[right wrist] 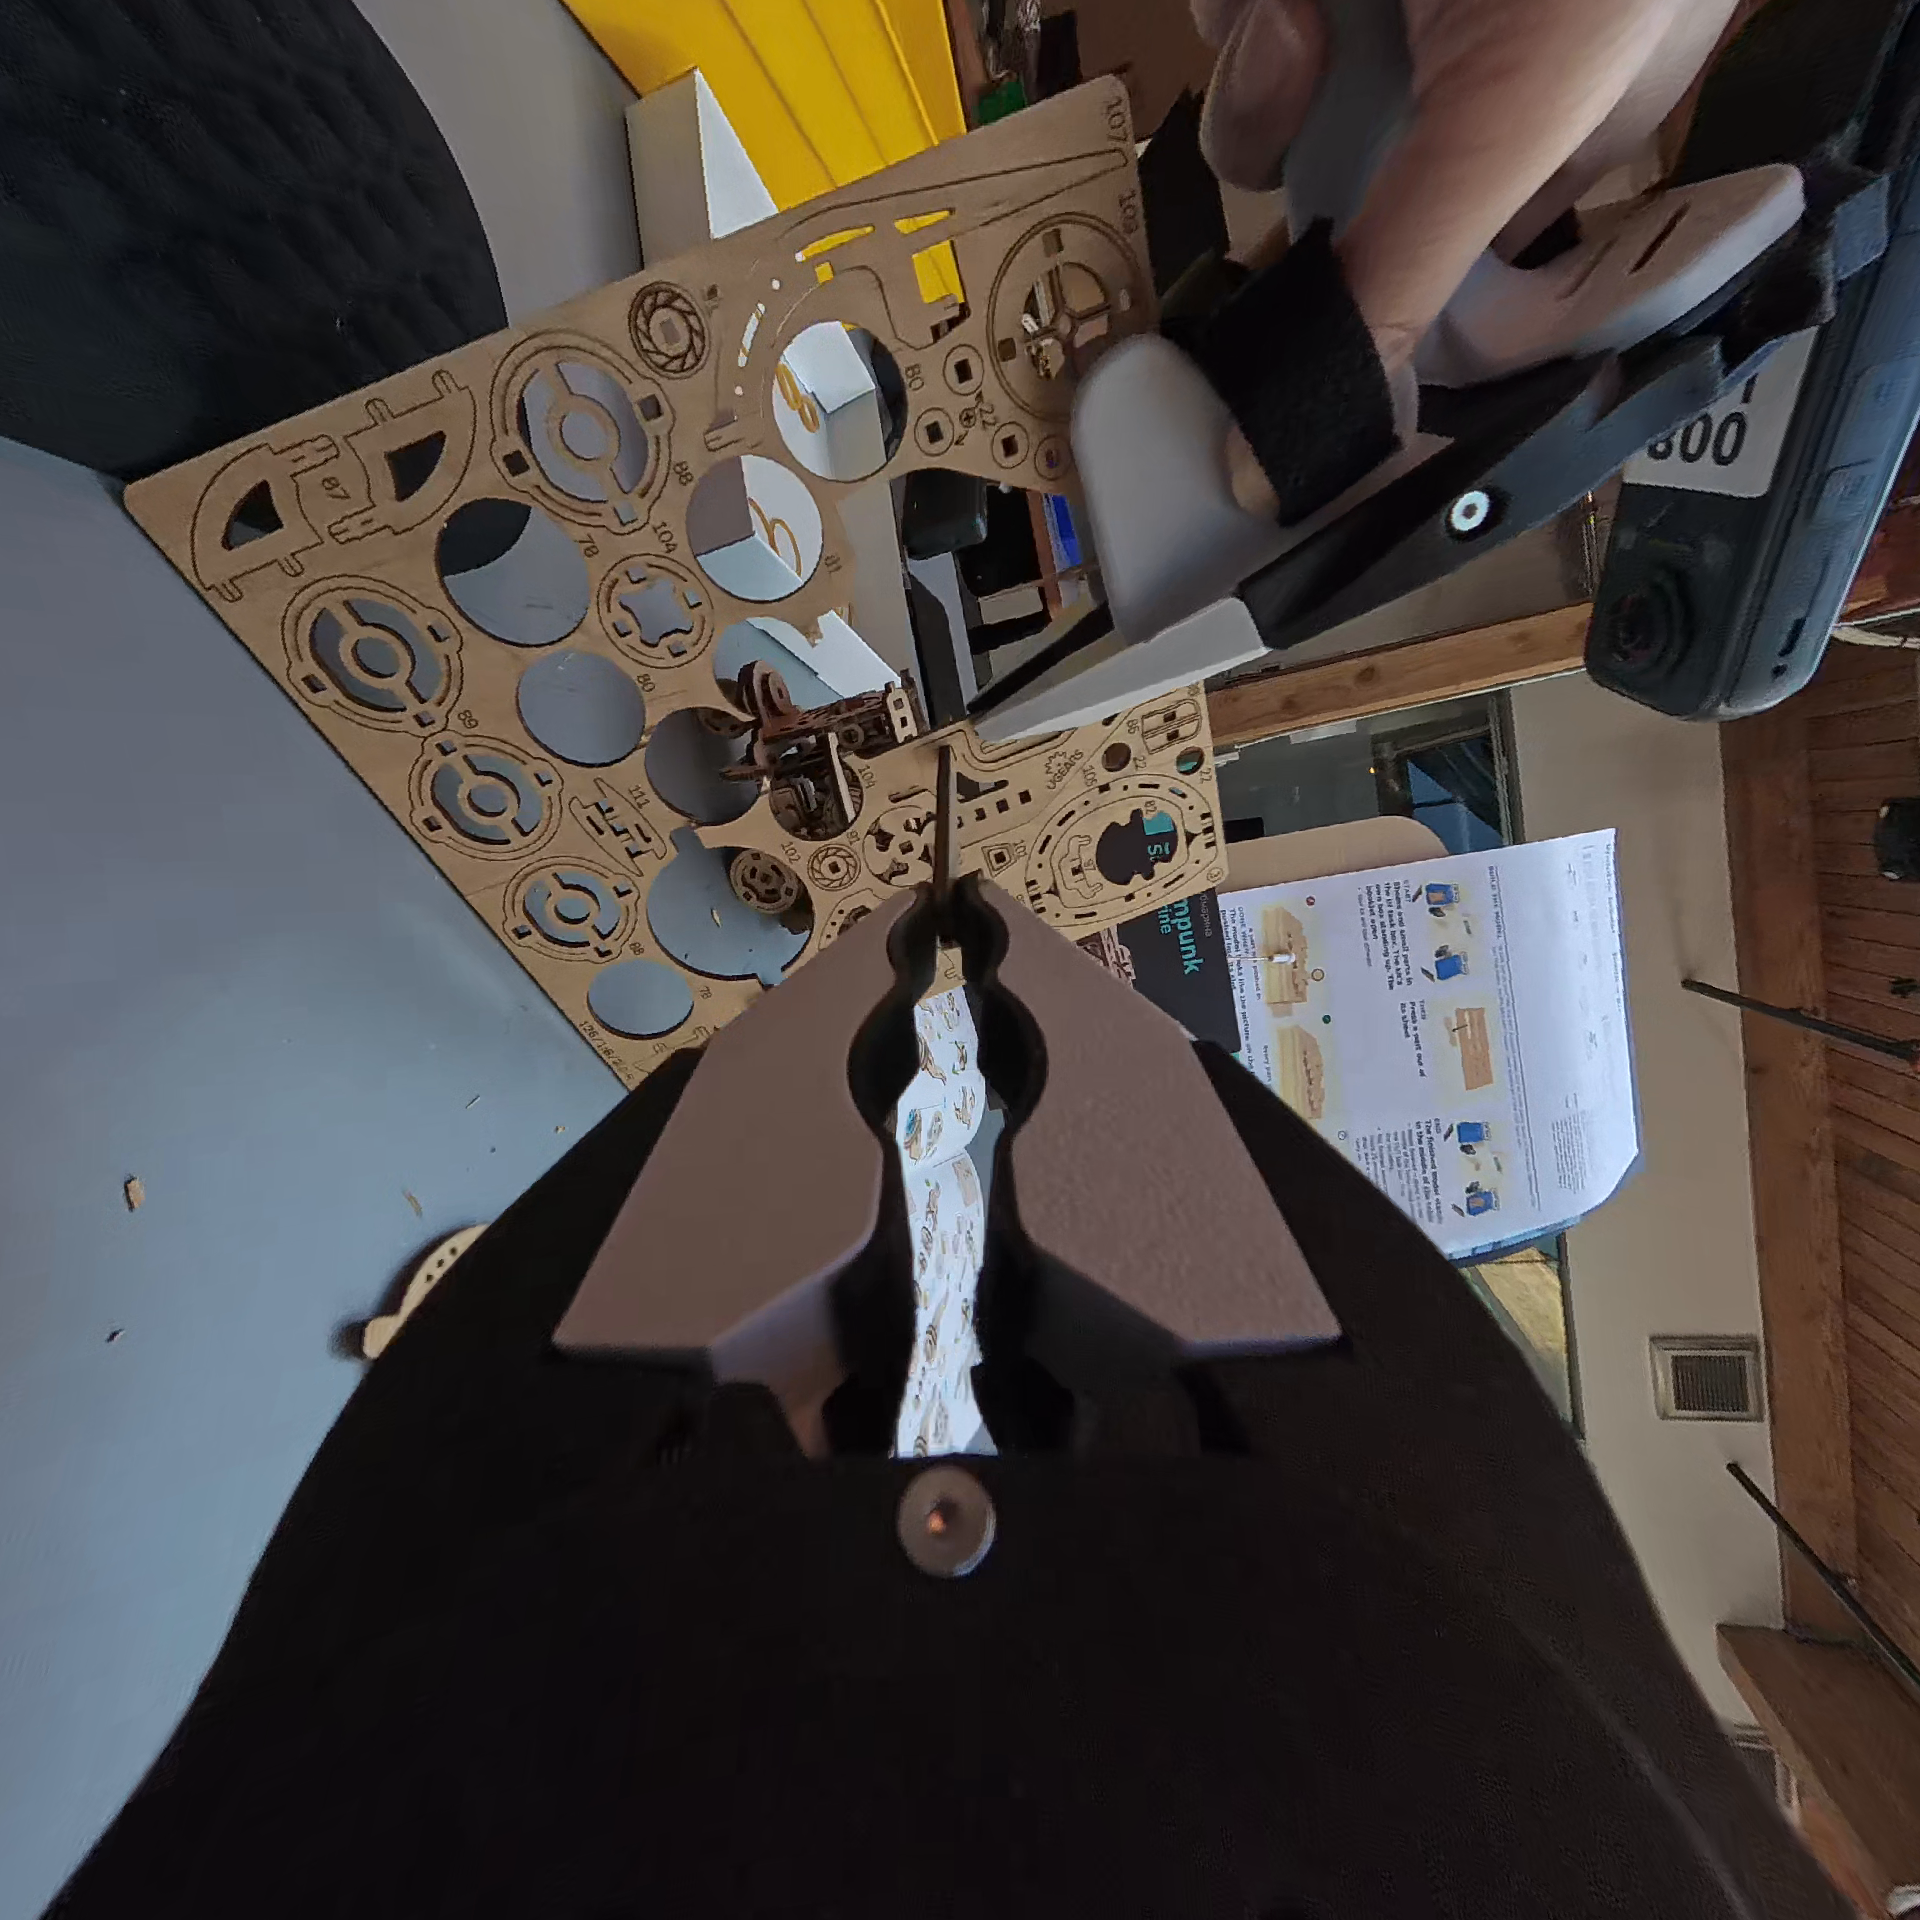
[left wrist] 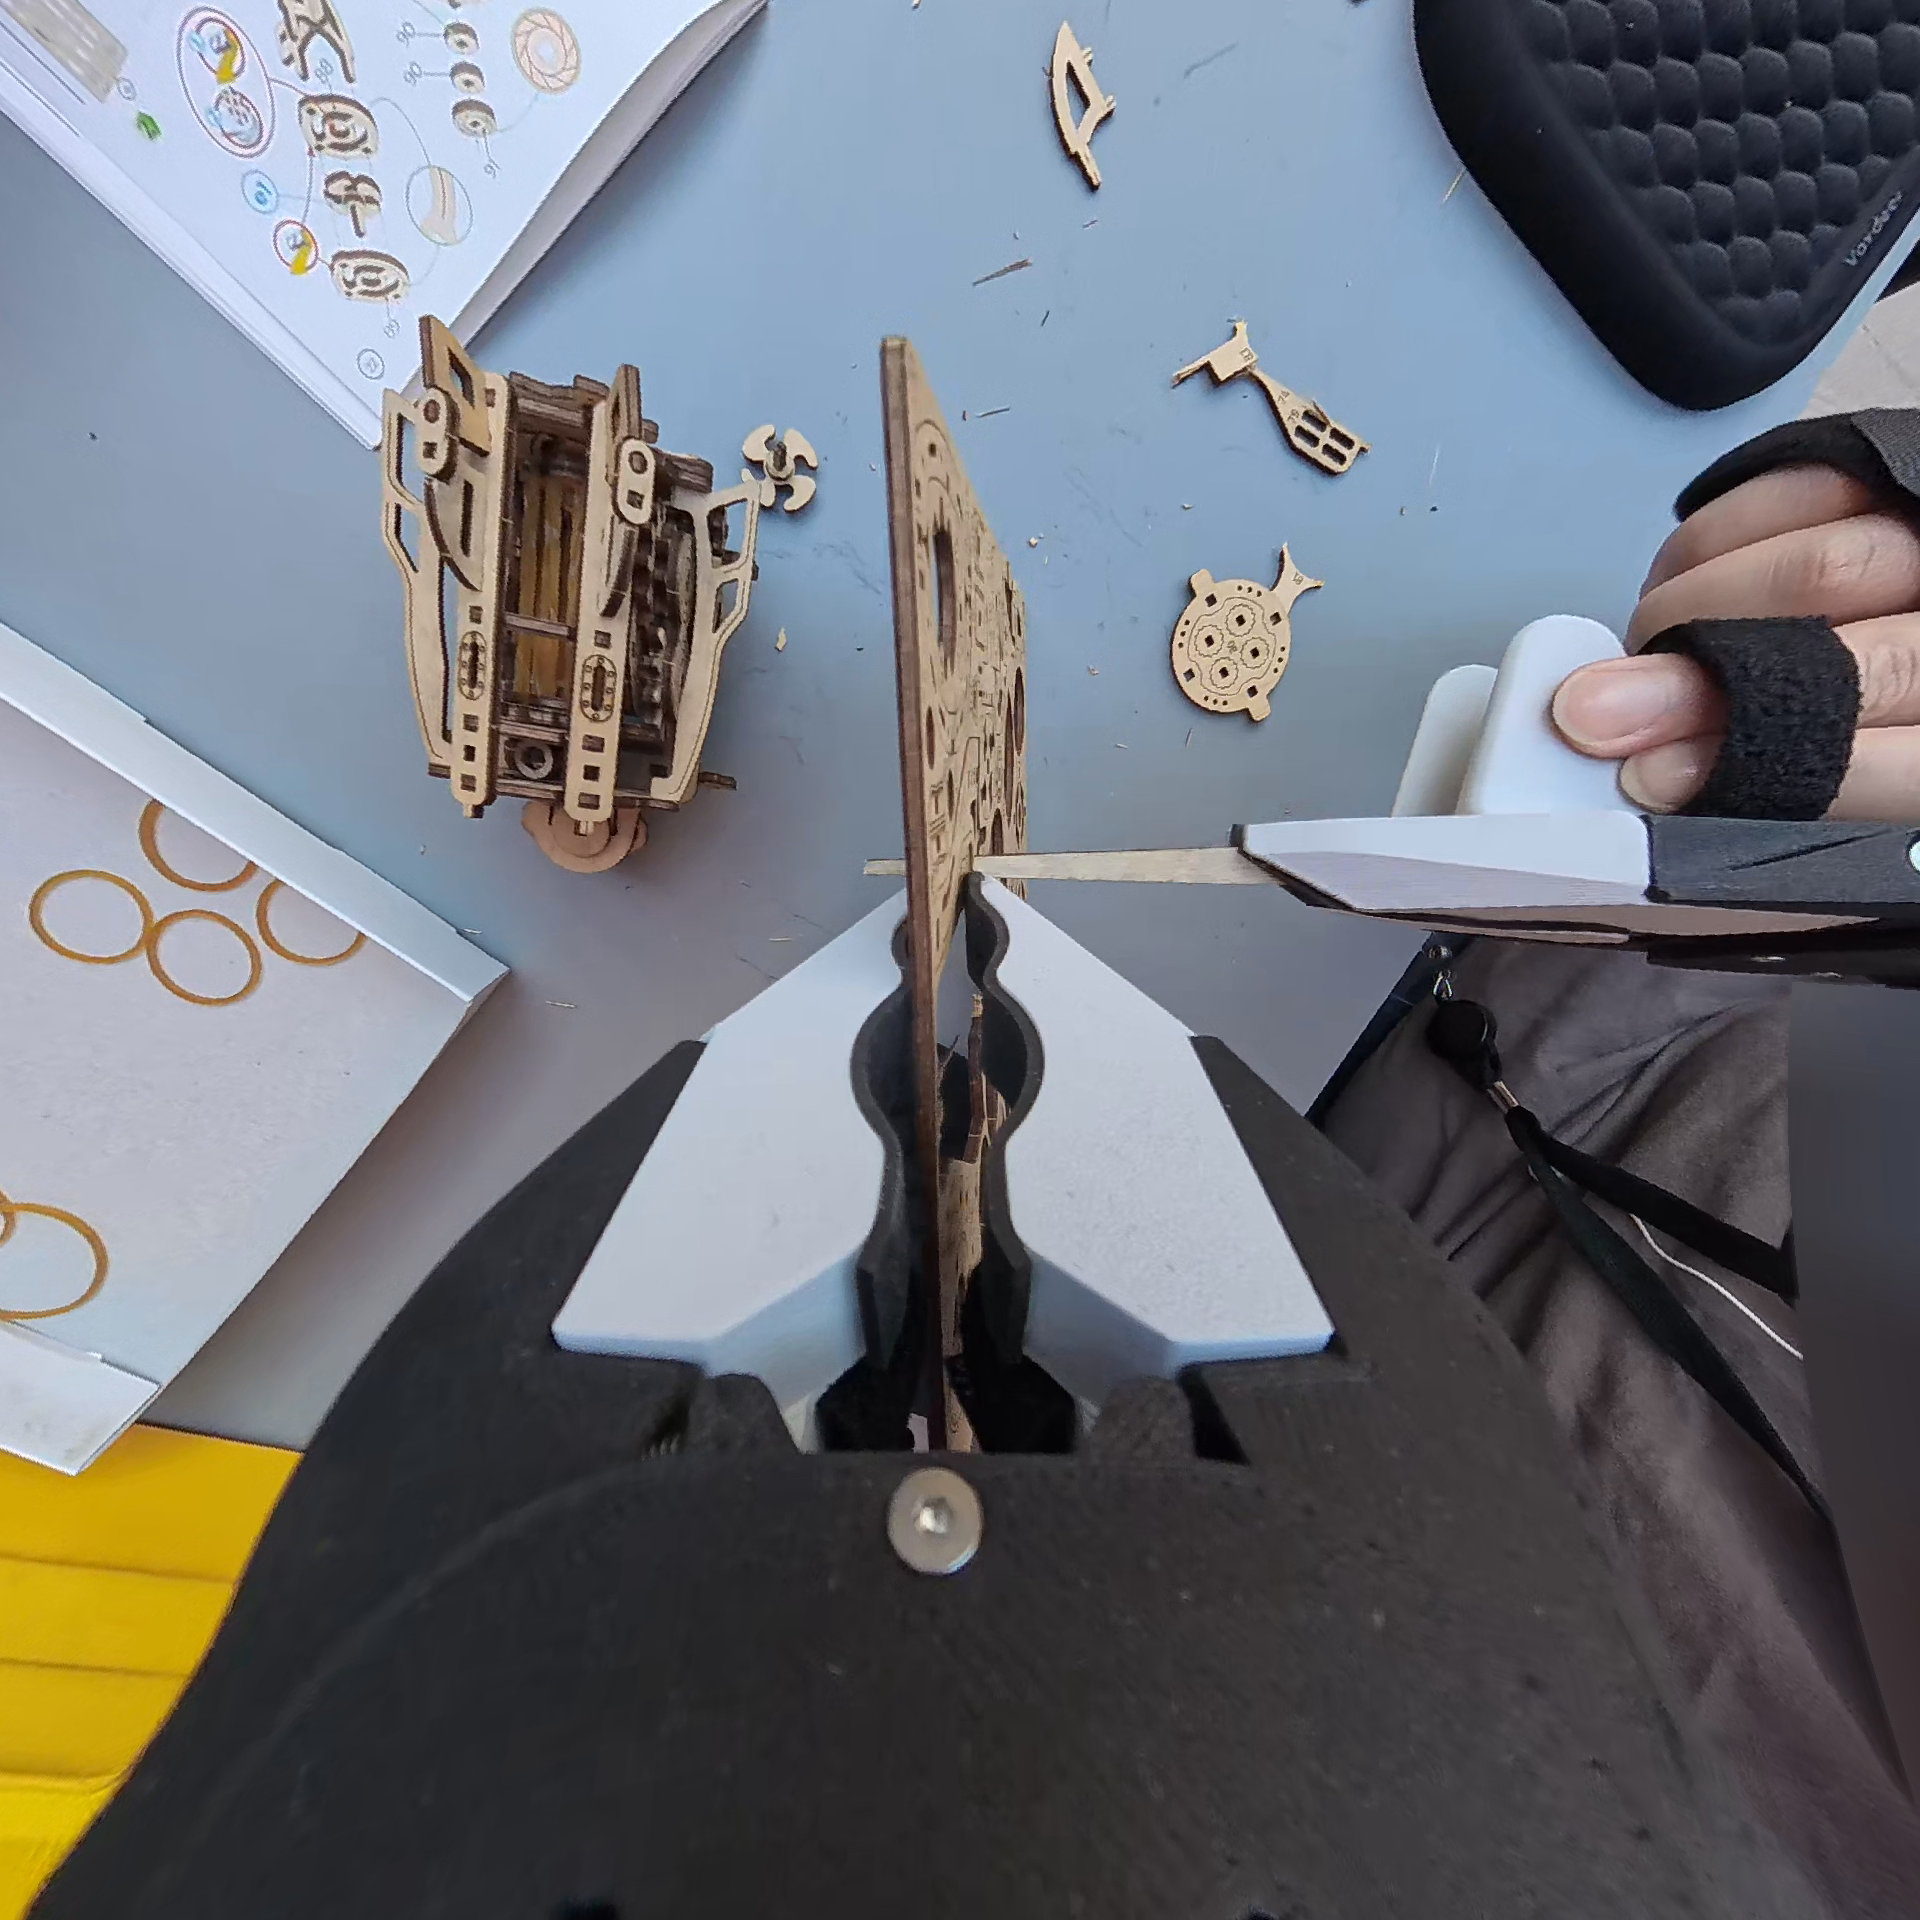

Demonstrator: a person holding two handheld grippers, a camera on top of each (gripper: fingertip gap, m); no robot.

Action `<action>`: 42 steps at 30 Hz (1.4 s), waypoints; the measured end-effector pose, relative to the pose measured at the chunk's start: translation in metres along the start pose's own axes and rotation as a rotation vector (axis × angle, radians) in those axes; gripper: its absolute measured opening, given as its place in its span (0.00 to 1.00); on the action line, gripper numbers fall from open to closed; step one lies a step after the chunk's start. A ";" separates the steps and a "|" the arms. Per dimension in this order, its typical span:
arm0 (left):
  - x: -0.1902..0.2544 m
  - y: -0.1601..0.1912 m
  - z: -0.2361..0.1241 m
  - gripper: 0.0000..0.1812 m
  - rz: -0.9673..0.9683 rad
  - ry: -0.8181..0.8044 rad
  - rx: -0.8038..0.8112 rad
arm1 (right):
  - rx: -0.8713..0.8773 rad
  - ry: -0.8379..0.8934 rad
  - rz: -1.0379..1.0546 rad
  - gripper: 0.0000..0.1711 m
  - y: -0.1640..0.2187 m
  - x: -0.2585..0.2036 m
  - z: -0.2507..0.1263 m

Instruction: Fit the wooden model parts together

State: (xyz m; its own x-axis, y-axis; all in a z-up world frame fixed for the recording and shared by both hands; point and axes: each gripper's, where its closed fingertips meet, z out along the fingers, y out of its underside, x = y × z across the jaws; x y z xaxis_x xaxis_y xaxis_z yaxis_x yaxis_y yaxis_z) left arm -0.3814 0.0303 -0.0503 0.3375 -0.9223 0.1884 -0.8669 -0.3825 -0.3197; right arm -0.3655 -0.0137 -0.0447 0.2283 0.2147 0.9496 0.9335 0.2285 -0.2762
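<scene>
My left gripper (left wrist: 940, 904) is shut on a laser-cut wooden sheet (left wrist: 961, 623) and holds it upright, edge-on to the camera. My right gripper (left wrist: 1252, 847) comes in from the right, shut on a thin stick (left wrist: 1101, 864) whose tip pokes through the sheet near the left fingertips. In the right wrist view, my right gripper (right wrist: 942, 906) holds the stick (right wrist: 942, 821) against the sheet's face (right wrist: 499, 644), which has several round holes. The left gripper (right wrist: 987, 722) grips the sheet's edge there. A partly built wooden model (left wrist: 561, 592) stands on the grey table to the left.
Loose wooden parts lie on the table (left wrist: 1081, 104), (left wrist: 1278, 410), (left wrist: 1236, 644). An open instruction booklet (left wrist: 343, 135) lies at the far left, a white box lid with rubber bands (left wrist: 197, 935) at the left, a black cushion (left wrist: 1662, 177) at the far right. The tips of one gripper are about 5 centimeters away from the tips of the other.
</scene>
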 end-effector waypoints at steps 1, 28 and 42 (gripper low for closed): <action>0.001 0.000 0.000 0.01 0.008 0.004 0.001 | -0.001 -0.022 -0.019 0.01 -0.001 0.003 -0.001; 0.007 -0.002 0.000 0.01 0.091 -0.034 -0.005 | 0.192 -0.085 0.174 0.03 0.003 0.018 -0.003; 0.006 -0.005 -0.003 0.02 0.098 -0.037 0.014 | 0.281 -0.452 0.348 0.03 0.015 0.023 0.003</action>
State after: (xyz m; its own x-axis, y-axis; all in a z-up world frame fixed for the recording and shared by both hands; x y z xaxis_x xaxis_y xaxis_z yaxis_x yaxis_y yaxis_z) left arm -0.3763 0.0264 -0.0453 0.2649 -0.9566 0.1216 -0.8912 -0.2910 -0.3479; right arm -0.3475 -0.0023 -0.0275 0.3082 0.6872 0.6579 0.7036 0.3008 -0.6438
